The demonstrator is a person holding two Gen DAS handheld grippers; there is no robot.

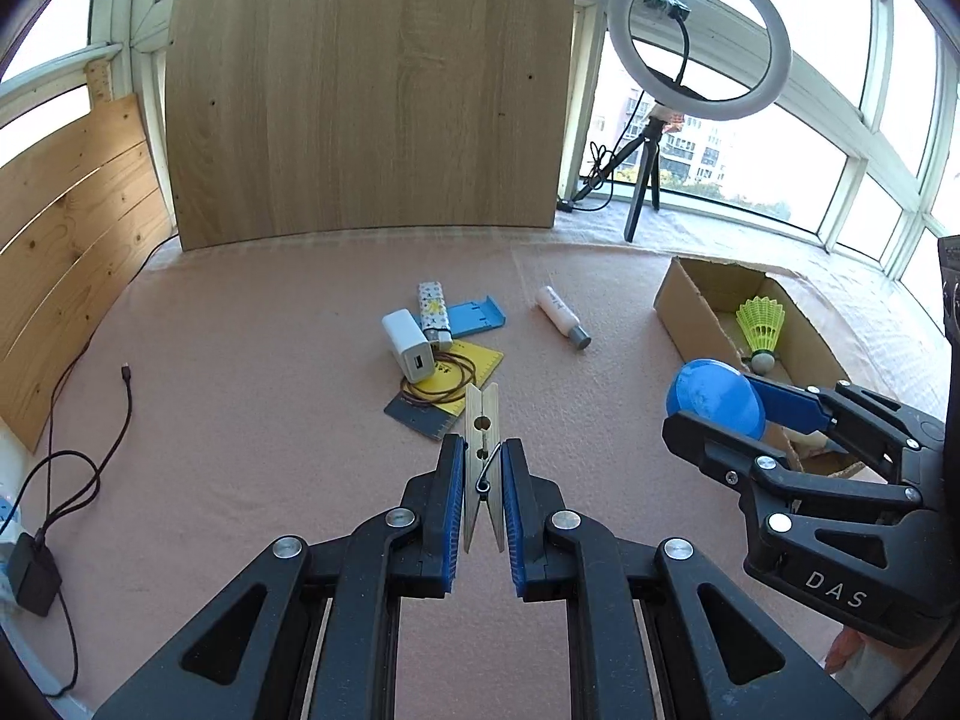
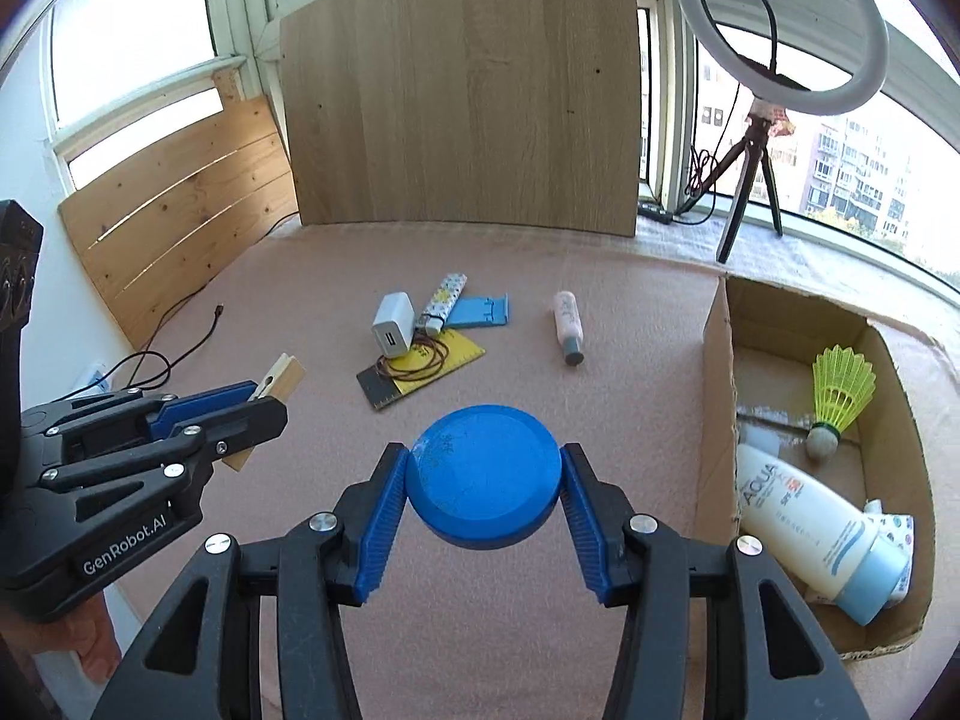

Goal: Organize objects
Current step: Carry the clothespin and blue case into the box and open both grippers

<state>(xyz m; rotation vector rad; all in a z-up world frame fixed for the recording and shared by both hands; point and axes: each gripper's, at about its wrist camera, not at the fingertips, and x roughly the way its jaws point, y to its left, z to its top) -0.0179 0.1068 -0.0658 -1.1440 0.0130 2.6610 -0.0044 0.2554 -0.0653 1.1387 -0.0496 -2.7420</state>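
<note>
My left gripper (image 1: 483, 462) is shut on a wooden clothespin (image 1: 482, 420), held above the pink mat; it also shows in the right wrist view (image 2: 279, 381). My right gripper (image 2: 485, 457) is shut on a round blue disc (image 2: 483, 476), which also shows in the left wrist view (image 1: 714, 396), just left of the cardboard box (image 2: 717, 372). The box holds a yellow shuttlecock (image 2: 839, 393) and a white sunscreen bottle (image 2: 804, 531). On the mat lie a white charger (image 2: 393, 324), a patterned lighter (image 2: 445, 295), a blue stand (image 2: 480, 310), a yellow ruler (image 2: 453, 360) with a brown cord loop, and a small white bottle (image 2: 568, 327).
A tall wooden board (image 2: 462, 90) stands at the back, a slatted panel (image 2: 180, 228) at the left. A ring light on a tripod (image 2: 774, 30) stands back right. A black cable (image 1: 72, 468) and adapter lie on the left of the mat.
</note>
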